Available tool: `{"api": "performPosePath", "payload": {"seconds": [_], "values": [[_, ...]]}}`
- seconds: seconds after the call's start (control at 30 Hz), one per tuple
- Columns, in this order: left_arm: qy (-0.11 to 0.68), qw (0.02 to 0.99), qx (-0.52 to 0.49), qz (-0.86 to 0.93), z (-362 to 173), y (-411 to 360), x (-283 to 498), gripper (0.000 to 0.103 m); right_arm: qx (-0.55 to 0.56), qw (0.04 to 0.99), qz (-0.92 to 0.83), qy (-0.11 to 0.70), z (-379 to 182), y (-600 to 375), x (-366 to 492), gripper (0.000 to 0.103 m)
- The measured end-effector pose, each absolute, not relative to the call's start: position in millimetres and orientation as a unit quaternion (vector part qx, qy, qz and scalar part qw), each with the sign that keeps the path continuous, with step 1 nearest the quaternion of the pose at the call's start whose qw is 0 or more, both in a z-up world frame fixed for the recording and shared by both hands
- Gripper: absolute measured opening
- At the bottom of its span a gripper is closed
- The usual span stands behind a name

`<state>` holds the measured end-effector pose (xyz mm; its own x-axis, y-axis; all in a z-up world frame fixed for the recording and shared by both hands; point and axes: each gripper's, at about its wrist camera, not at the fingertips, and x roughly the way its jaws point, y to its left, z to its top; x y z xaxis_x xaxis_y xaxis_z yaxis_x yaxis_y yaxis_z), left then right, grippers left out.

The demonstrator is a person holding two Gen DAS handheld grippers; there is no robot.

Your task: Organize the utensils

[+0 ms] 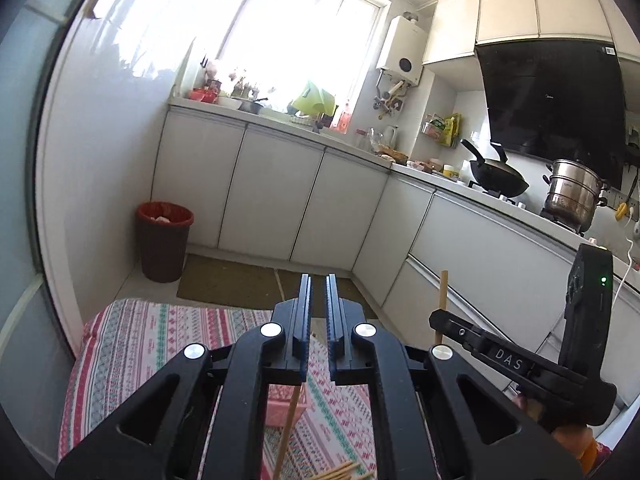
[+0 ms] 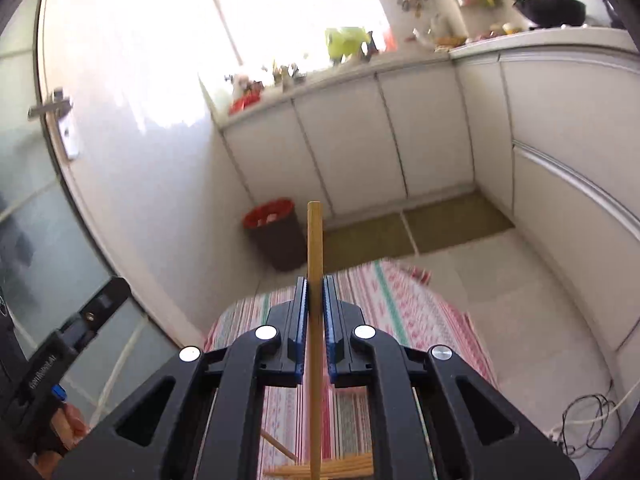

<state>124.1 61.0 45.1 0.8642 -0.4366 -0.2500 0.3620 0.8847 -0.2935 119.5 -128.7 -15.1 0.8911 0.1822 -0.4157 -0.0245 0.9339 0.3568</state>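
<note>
- While the right tongs (image 2: 316,300) pinch one chopstick (image 2: 314,320), it stands upright between the pads, its top poking well above the tips.
- Left tongs (image 1: 319,300) are pressed nearly together; a second chopstick (image 1: 291,420) hangs below them, perhaps nipped at its top.
- More chopsticks (image 2: 320,470) lie bunched on the patterned cloth (image 1: 160,336) beneath, beside a pink basket (image 1: 286,408).
</note>
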Motion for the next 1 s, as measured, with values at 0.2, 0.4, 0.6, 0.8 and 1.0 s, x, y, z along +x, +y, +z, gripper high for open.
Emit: {"api": "performPosePath", "payload": {"seconds": [0.2,0.4,0.6,0.8,1.0], "values": [[0.171,0.957,-0.1,-0.212,35,30,173,0.006,0.191,0.959,0.036,0.206,-9,-156,157,0.008],[0.258,0.925,-0.086,-0.265,9,46,190,0.009,0.199,0.959,0.022,0.203,-38,-191,146,0.008],[0.425,0.86,0.061,-0.276,-90,-3,188,0.074,0.274,0.933,0.005,0.231,-94,-228,143,0.008],[0.488,0.816,0.15,-0.272,-163,-70,188,0.06,0.329,0.912,-0.041,0.242,-133,-261,126,0.008],[0.504,0.778,0.234,-0.294,-187,-164,218,0.056,0.365,0.899,-0.07,0.232,-154,-291,99,0.008]]}}
